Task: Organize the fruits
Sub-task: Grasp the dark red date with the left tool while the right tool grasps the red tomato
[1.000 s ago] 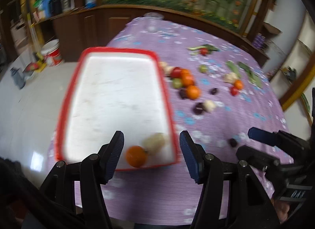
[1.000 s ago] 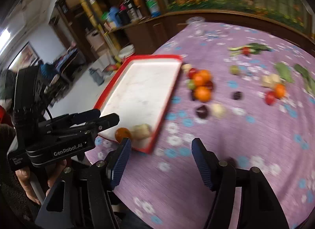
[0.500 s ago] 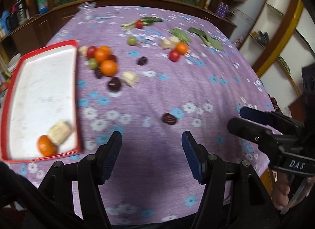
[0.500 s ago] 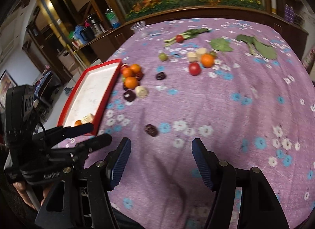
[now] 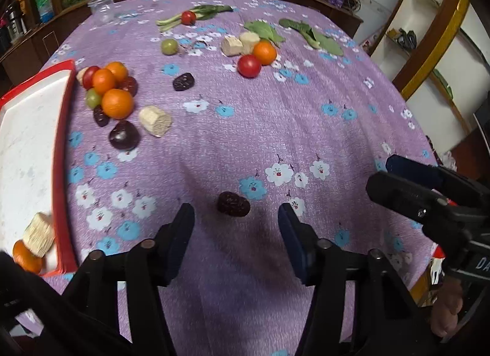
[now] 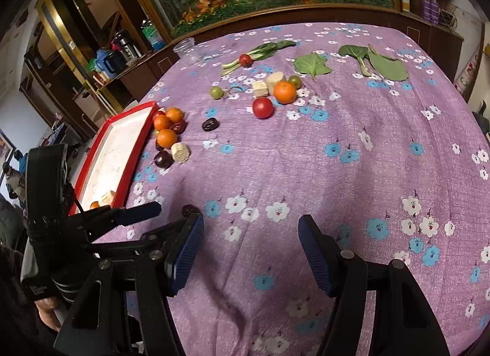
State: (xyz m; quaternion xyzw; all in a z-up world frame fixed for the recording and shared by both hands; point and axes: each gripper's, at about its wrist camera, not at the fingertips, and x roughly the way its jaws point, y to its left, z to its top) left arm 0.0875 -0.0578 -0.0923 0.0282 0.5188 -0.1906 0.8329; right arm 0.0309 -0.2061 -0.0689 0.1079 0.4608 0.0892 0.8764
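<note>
Since swinging off red tray (image 5: 62,154) | left tool (image 5: 235,227) now flanks dark date (image 5: 233,204)

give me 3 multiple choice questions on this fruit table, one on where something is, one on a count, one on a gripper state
1. Where is the wrinkled dark date?
A. in the tray
B. on the cloth just ahead of the left gripper
C. beside the cup

2. How many items lie in the red tray?
A. none
B. two
C. five

3. The right gripper is:
A. open, holding nothing
B. shut on a tomato
C. shut on a leaf

Answers: B, the date lies between the open fingertips' lines; B, an orange and a pale chunk sit in its near corner; A, its fingers stand wide apart over bare cloth.
</note>
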